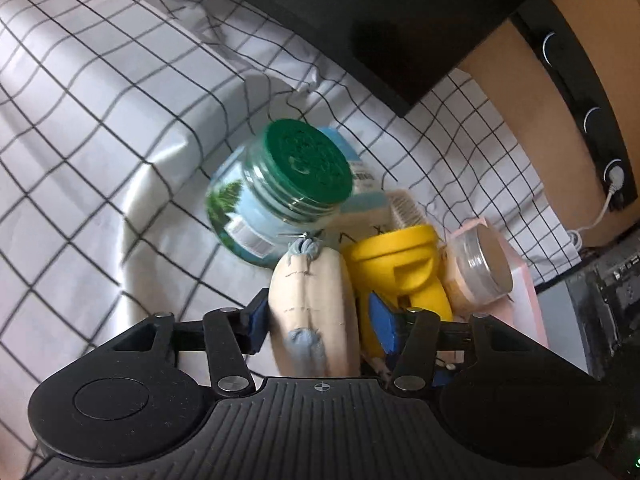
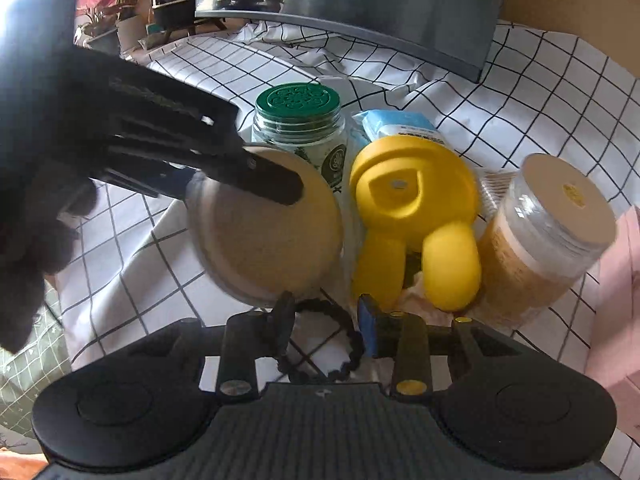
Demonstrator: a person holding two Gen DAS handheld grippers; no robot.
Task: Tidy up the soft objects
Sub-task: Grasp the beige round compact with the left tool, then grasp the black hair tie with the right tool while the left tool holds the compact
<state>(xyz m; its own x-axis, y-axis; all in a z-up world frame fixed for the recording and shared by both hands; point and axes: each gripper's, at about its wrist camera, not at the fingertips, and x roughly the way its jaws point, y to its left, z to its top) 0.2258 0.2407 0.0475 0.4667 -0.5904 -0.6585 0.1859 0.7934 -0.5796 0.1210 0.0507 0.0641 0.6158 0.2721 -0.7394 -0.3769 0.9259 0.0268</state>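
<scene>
My left gripper (image 1: 320, 320) is shut on a beige round soft cushion (image 1: 314, 312) with blue stitched tufts, held on edge between the blue pads. In the right wrist view the same cushion (image 2: 268, 236) shows as a tan disc, clamped by the left gripper's black fingers (image 2: 260, 178). My right gripper (image 2: 326, 330) is open low over the table, with a black beaded loop (image 2: 340, 344) lying between its fingers. A yellow soft toy (image 2: 412, 216) stands just ahead of it and also shows in the left wrist view (image 1: 400, 268).
A green-lidded glass jar (image 2: 298, 128) and a clear jar with a tan lid (image 2: 548, 232) flank the toy. A blue-white packet (image 2: 396, 126) lies behind. A pink box (image 2: 616, 292) is at right. A checked cloth (image 1: 100, 120) covers the table; a monitor (image 2: 380, 4) stands behind.
</scene>
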